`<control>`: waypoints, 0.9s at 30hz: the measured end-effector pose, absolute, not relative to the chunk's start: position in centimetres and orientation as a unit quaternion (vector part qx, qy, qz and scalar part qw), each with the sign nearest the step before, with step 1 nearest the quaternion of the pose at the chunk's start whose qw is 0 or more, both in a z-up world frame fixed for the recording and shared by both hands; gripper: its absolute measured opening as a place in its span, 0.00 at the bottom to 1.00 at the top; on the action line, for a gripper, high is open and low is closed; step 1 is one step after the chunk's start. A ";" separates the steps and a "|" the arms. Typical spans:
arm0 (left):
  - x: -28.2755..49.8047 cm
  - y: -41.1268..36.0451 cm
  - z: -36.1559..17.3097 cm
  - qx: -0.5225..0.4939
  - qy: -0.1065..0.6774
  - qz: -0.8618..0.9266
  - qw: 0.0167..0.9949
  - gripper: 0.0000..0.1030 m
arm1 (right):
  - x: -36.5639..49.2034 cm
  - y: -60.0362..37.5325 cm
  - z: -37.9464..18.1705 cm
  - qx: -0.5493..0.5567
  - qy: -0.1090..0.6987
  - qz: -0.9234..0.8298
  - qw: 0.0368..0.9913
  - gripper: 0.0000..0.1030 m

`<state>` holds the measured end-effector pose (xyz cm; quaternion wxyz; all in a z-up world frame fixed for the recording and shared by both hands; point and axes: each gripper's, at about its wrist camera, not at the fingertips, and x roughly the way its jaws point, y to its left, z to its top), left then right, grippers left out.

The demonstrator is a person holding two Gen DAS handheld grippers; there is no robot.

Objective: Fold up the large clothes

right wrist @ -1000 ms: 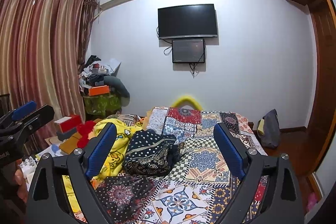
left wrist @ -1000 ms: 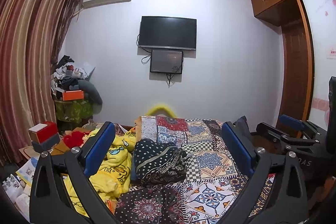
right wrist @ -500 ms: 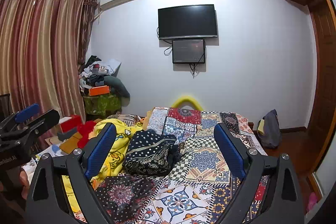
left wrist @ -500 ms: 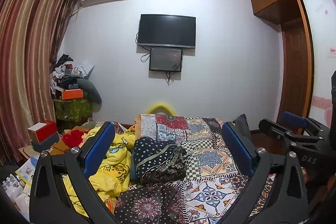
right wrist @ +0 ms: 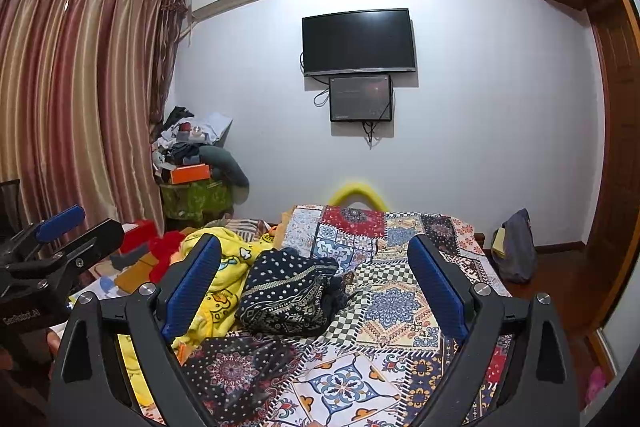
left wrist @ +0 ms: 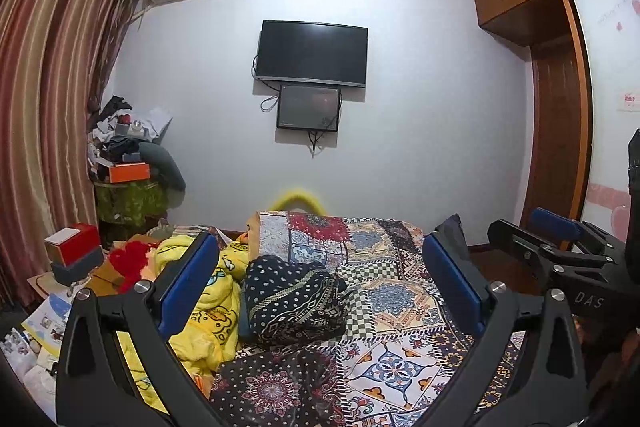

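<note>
You are holding both the left claw (left wrist: 320,283) and right claw (right wrist: 316,279) spread and empty above the bed; the crumpled navy white-dotted garment (right wrist: 286,293) is lying on the patchwork bedspread (right wrist: 400,303), looking soft and floppy; take an outer hem.

Both wrist views face across the bed (left wrist: 400,291), sharing the wall television (right wrist: 358,43)

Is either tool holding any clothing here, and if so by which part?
Nothing is held. The left tool and the right tool both stand open above the bed, with the dark dotted garment lying crumpled and untouched on the patchwork bedspread.
</note>
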<state>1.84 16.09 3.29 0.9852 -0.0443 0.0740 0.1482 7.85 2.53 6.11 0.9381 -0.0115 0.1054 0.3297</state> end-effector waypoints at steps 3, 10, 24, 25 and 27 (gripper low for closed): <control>1.8 16.1 3.3 -0.044 0.075 0.145 0.986 0.99 | 7.9 2.5 6.1 -0.009 0.107 0.330 0.938 0.90; 1.7 16.0 3.2 -0.044 0.074 0.147 0.985 0.99 | 7.9 2.5 6.1 -0.010 0.106 0.329 0.938 0.91; 1.9 15.9 3.1 -0.044 0.077 0.154 0.984 0.99 | 7.6 2.8 6.2 -0.014 0.104 0.325 0.940 0.91; 1.9 15.9 3.1 -0.046 0.077 0.153 0.984 0.99 | 7.5 2.8 6.2 -0.014 0.104 0.326 0.940 0.91; 1.9 16.1 3.0 -0.050 0.080 0.150 0.984 0.99 | 7.6 2.9 6.1 -0.013 0.105 0.325 0.940 0.91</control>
